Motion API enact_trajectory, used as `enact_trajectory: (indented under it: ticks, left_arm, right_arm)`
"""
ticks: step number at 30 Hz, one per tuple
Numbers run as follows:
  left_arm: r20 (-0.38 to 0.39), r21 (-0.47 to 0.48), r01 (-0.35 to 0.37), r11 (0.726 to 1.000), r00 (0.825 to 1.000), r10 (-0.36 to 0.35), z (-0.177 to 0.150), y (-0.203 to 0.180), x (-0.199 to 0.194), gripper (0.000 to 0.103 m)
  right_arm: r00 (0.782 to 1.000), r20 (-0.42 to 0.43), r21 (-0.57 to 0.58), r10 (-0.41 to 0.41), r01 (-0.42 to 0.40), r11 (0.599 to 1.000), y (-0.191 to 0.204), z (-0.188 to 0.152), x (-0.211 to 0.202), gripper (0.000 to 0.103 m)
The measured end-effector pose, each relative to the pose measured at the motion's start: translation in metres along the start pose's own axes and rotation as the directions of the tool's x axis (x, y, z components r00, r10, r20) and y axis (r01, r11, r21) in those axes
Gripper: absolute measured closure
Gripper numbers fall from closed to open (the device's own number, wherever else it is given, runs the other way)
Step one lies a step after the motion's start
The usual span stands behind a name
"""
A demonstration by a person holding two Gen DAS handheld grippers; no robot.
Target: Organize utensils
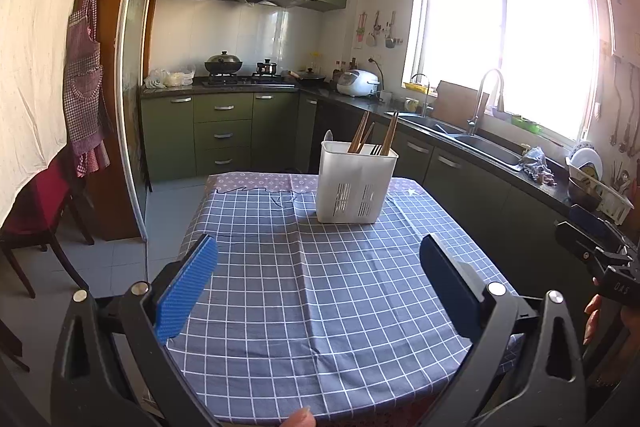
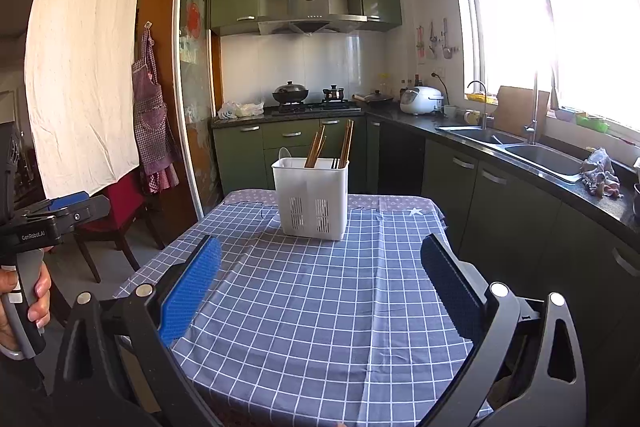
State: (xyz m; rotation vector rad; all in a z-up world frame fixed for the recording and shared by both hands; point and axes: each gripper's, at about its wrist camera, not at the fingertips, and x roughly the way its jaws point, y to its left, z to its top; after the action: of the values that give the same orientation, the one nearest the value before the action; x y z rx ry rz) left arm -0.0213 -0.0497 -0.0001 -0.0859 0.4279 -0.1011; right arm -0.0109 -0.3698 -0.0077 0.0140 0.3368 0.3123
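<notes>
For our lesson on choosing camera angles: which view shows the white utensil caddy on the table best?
The right wrist view: the white utensil caddy stands near the centre, with its slotted front and the chopsticks clear. The left wrist view shows the same caddy sitting right of centre, nearer the window's glare.

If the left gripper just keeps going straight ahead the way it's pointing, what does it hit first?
Probably the white utensil holder. The left gripper is open and empty above the checked tablecloth, with nothing between it and the holder, which sits slightly right of centre. Depth is hard to judge.
</notes>
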Motion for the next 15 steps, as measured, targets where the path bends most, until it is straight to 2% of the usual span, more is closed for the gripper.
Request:
enact_trajectory:
  ticks: [7,15]
  left_arm:
    - [-0.004,0.005,-0.024,1.000,1.000,0.024,-0.0032,-0.0012,0.0031,0.007]
    - [-0.005,0.011,-0.012,1.000,1.000,0.012,-0.0036,-0.0036,0.0022,0.007]
  right_arm:
    - [1.000,-0.002,0.003,0.009,-0.009,1.000,0.0012,-0.0015,0.0019,0.005]
    - [1.000,-0.010,0.004,0.014,-0.014,1.000,0.0015,-0.0030,0.0072,0.005]
